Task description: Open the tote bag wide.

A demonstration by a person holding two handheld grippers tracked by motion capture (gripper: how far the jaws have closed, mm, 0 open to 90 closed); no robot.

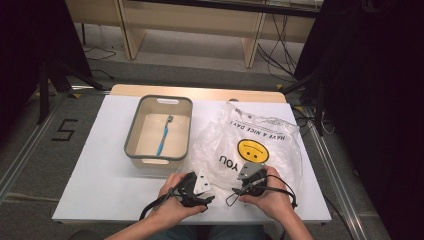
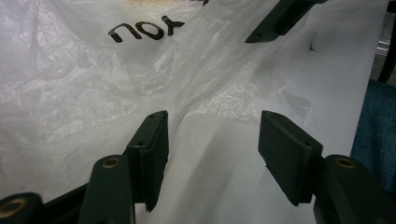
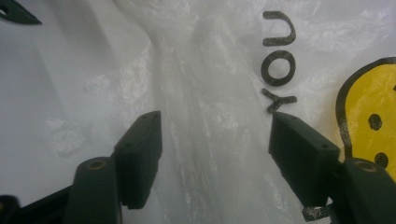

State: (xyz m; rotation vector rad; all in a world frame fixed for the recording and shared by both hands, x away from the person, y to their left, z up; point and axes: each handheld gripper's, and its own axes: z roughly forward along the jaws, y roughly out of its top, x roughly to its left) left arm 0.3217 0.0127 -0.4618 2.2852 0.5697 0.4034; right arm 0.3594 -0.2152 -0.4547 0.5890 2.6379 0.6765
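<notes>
A clear plastic bag (image 1: 255, 142) with a yellow smiley face and black lettering lies flat on the white table (image 1: 100, 165), right of centre. My left gripper (image 1: 199, 181) is at the bag's near left corner, jaws open over its crumpled edge (image 2: 205, 107). My right gripper (image 1: 248, 176) is at the bag's near edge below the smiley, jaws open over a bunched fold (image 3: 210, 116) next to the word YOU (image 3: 279, 60). A blue toothbrush (image 1: 163, 135) lies in the grey-rimmed basket (image 1: 132, 131) to the bag's left.
The table's front edge is close beneath both hands. Black tripod legs (image 1: 55, 75) and cables (image 1: 272, 55) are on the floor beyond the table. A wooden bench (image 1: 190, 20) stands at the back.
</notes>
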